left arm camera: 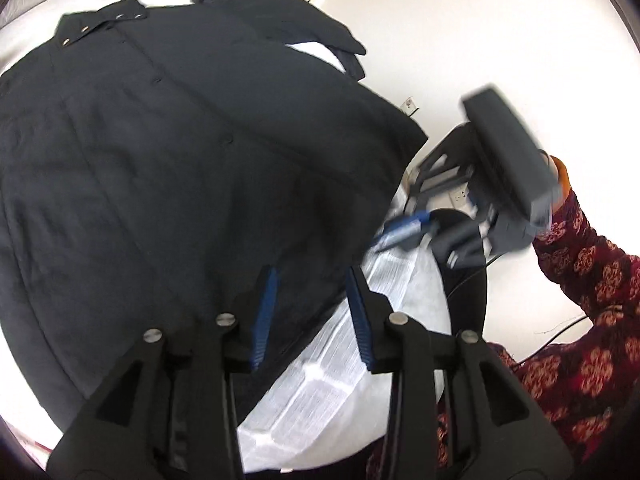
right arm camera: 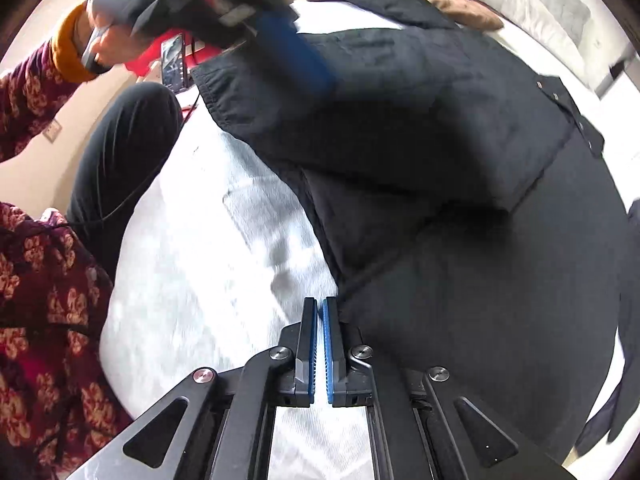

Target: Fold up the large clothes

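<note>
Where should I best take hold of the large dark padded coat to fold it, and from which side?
Grip the large dark padded coat at its bottom hem, coming from the side of the white bed cover. The hem lies as a free edge on the cover there, near the right claw, so a finger could probably slide under it.

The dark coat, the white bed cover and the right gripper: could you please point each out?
dark coat [left arm camera: 160, 168]: left wrist view, front panel.
white bed cover [right arm camera: 208, 264]: right wrist view, bare patch.
right gripper [right arm camera: 320, 304]: right wrist view, between fingertips.
</note>
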Tool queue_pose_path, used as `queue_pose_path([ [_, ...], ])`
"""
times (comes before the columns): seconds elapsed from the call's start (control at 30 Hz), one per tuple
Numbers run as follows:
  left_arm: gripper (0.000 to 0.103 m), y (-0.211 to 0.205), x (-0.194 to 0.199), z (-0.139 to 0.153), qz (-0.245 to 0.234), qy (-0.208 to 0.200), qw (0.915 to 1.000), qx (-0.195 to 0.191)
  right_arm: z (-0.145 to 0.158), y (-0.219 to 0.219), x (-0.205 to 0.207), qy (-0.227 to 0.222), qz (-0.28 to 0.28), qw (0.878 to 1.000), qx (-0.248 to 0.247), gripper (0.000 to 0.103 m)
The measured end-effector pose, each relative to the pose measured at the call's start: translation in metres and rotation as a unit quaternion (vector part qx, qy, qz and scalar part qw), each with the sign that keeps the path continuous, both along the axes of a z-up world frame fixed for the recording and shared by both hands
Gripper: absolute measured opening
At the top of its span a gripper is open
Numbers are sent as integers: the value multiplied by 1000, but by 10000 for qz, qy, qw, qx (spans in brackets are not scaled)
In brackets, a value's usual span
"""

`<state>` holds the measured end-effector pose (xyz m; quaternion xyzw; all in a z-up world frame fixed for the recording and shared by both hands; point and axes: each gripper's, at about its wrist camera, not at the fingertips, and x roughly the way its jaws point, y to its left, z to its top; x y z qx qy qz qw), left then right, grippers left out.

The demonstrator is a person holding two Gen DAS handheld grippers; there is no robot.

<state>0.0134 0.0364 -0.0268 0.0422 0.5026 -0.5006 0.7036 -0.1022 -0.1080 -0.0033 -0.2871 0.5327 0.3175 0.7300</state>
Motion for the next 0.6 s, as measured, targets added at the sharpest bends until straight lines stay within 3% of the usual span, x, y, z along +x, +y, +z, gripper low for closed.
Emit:
queue_pose_path([
  [0.03,48,13,2,0,201,-37,9998,-13,5,-12,0,-78,-226,9996,124,16],
  [0.1,67,50,10,4,789,-110,9968,-94,14,-39,4,-287,-625,9971,331,41],
  [0.17,71,96,21,4,1489,-96,9887,-155,21,-71,8,-463,-1166,9902,608,58],
  [0.27,71,159,33,-16,2382,267,9708,5,31,-118,14,-438,-2014,9705,1250,59],
  [0.37,70,201,31,-46,2811,871,9557,-105,30,-156,12,-197,-2628,9453,1920,59],
  [0.43,70,208,27,-66,2807,1299,9505,-298,25,-151,8,-227,-2694,9425,1966,59],
  [0.5,70,204,22,-86,2661,1644,9484,-519,20,-128,1,-226,-2416,9540,1758,59],
  [0.57,63,192,20,-102,2569,1952,9441,-677,16,-103,-2,-106,-1935,9686,1558,59],
  [0.6,34,187,22,-107,2596,2069,9400,-789,10,-87,-2,-37,-1725,9745,1438,59],
])
